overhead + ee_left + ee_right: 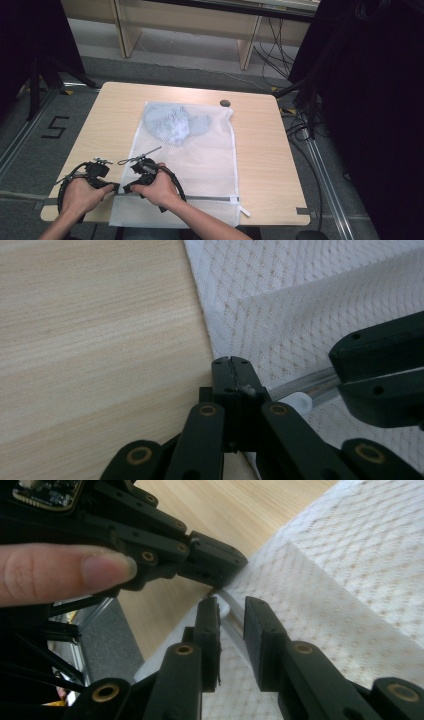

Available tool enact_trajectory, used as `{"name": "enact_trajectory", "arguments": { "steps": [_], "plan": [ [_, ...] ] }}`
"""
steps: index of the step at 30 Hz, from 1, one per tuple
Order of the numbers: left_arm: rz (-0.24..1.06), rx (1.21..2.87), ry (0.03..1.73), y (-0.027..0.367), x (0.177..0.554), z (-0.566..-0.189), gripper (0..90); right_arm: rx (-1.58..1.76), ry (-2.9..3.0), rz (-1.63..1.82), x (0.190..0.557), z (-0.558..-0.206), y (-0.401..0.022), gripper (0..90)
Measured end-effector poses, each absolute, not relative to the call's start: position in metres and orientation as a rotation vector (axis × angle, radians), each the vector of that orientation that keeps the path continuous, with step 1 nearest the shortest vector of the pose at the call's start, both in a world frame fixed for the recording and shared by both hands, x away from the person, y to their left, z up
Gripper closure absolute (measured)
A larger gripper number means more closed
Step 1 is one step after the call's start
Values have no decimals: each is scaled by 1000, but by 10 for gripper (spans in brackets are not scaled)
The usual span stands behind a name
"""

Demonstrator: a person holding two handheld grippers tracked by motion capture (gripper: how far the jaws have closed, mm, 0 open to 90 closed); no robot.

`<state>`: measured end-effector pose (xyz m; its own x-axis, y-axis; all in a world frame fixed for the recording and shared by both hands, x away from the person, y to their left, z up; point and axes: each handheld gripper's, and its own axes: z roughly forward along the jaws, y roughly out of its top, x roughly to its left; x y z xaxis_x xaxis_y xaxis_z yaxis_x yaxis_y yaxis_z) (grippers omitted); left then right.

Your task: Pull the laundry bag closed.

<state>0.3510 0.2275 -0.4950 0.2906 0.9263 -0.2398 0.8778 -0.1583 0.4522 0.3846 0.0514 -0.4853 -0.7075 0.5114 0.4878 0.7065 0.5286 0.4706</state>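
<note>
Tools point(120, 187) crowd bag's point(210, 155) left edge.

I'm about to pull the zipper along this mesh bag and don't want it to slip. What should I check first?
1. Left tool clamped on the mesh laundry bag at its left edge by the zipper's end: ok, jaws shut there.
2. Right tool closed on the zipper: not ok, jaws apart, straddling it.
3. Slider position: cannot tell.
4. Bag flat on the table: ok.
5. Pale blue garment away from the zipper: ok, it lies at the far end.
</note>
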Motion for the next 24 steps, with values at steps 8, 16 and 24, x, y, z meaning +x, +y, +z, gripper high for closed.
{"name": "enact_trajectory", "arguments": {
  "steps": [8, 16, 24],
  "plan": [
    [114, 2119, 1577, 231, 351, -493, 900, -1022, -2413, -956, 385, -490, 59, 777],
    [117, 2093, 1585, 230, 351, -494, 900, -1030, -2429, -906, 386, -494, 65, 777],
    [99, 2108, 1587, 231, 352, -493, 900, -1031, -2424, -899, 387, -495, 68, 777]
  ]
}}
